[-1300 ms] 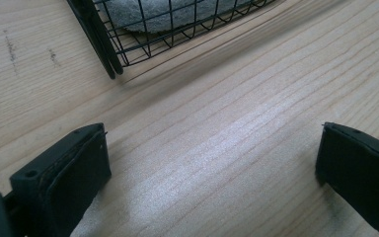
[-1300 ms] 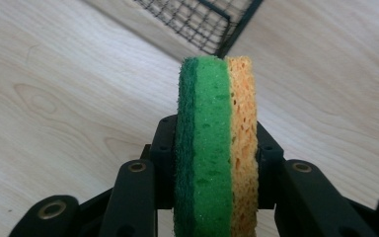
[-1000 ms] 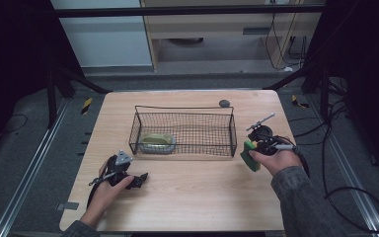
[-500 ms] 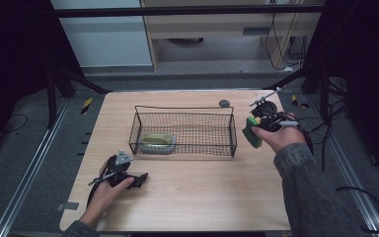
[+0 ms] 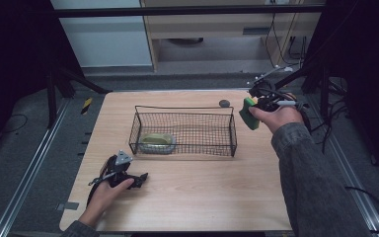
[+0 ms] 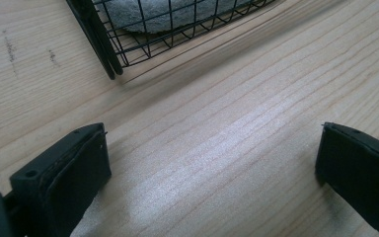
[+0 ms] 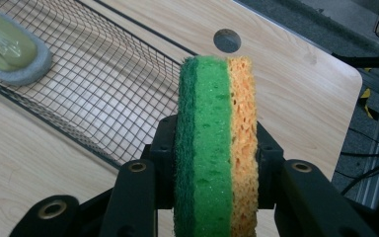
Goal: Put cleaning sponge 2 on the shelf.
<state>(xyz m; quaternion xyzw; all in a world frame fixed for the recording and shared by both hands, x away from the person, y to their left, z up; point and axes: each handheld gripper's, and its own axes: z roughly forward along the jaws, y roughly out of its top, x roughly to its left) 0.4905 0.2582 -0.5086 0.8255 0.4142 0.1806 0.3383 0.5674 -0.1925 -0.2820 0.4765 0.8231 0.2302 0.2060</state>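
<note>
Nearest the person, the left gripper point(image 5: 137, 178) rests low on the tabletop point(image 5: 192, 197) in front of the wire basket point(image 5: 232, 129), its fingers point(image 6: 61, 185) spread wide with nothing but bare wood between them.

Farther out and to the right, the right gripper point(image 5: 253, 114) is lifted off the wood just beyond the basket's right end. Its fingers are clamped on a two-layer sponge point(image 7: 217, 148), green scouring side and orange foam side pressed from either flank, so the sponge stands on edge and juts well past the fingertips.

Inside the basket, at its left end, lies a pale green scrubber on a grey pad point(image 7: 11, 49), possibly wrapped in clear film; the mesh makes that hard to confirm.

The work in hand looks like carrying the sponge into the basket. The risks I see: the protruding sponge could catch the top wire of the basket's end wall on a low approach, dragging the light basket across the wood or twisting the sponge out of the grip. Released too early, it would land on the tabletop outside the rim.

The tabletop is pale grained wood with rounded corners and a round cable hole point(image 7: 227, 40) near the far edge. Beyond it are dark frame struts, trailing cables, a grey floor and light cabinets.
</note>
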